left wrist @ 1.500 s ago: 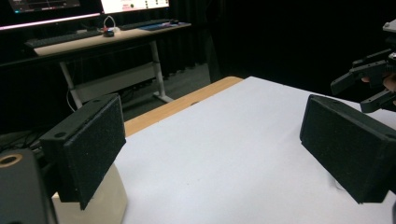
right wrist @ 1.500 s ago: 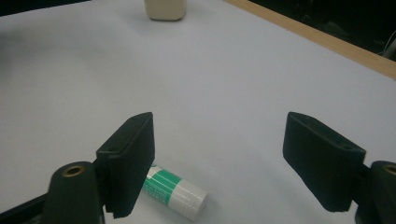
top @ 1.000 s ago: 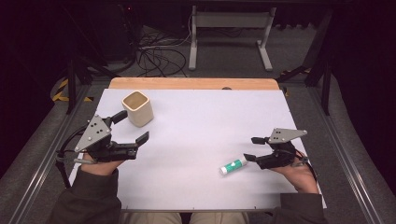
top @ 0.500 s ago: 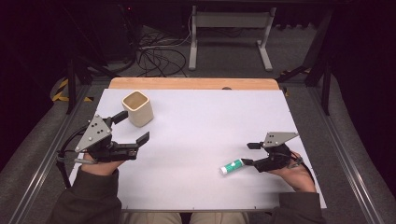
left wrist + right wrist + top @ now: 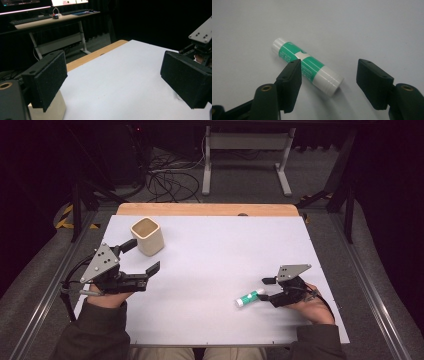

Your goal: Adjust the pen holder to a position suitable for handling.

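Note:
A green-and-white glue stick lies flat on the white table, at the front right. My right gripper sits low over the stick's near end. In the right gripper view the stick lies aslant with its white end between the jaws. The jaws have just been closing, and the right pad still stands apart from the stick, so my right gripper is open. My left gripper hovers wide open at the left, with nothing between its pads. A beige cup stands just beyond it.
The cup shows low behind my left jaw in the left gripper view. The table's wooden far edge runs along the back. Beyond it are a desk frame and cables on the floor. Metal rails flank the table.
My right gripper has sunk toward the table onto the glue stick's end, and its jaws have narrowed. The left gripper and the cup have stayed put.

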A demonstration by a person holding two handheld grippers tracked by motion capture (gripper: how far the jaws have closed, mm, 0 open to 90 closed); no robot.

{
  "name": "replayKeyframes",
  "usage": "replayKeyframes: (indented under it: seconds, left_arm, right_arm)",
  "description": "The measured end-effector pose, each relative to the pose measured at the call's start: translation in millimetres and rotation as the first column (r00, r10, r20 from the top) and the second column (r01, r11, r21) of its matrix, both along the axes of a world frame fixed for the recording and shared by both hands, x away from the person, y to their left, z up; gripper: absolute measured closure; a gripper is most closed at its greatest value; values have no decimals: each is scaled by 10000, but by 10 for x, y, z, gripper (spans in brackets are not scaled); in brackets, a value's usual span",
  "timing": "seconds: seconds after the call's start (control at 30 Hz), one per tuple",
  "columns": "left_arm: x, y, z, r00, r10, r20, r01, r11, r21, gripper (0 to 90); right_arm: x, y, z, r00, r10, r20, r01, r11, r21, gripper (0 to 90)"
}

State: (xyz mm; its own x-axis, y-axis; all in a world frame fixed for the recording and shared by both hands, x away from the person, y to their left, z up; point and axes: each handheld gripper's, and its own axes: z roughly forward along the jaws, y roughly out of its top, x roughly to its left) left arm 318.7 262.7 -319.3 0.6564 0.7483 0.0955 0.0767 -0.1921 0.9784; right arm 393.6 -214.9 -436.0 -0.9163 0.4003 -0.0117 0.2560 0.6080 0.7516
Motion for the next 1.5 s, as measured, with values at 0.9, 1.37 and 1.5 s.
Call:
replayKeyframes:
  seconds: [0.9,1.37,1.5]
  left_arm:
    - [0,-7,-6,10000,-29,-25,30,10000,23,81]
    - [1,-10,-7,10000,-38,-13,39,10000,72,82]
    - [5,-11,-10,10000,-36,-30,36,10000,50,82]
  right_arm:
    - [35,68,-173,9994,289,-162,-295,9988,-380,437]
    - [30,47,-201,9996,291,-66,-294,9988,-404,514]
    - [35,48,-218,9993,357,-87,-360,9987,-354,539]
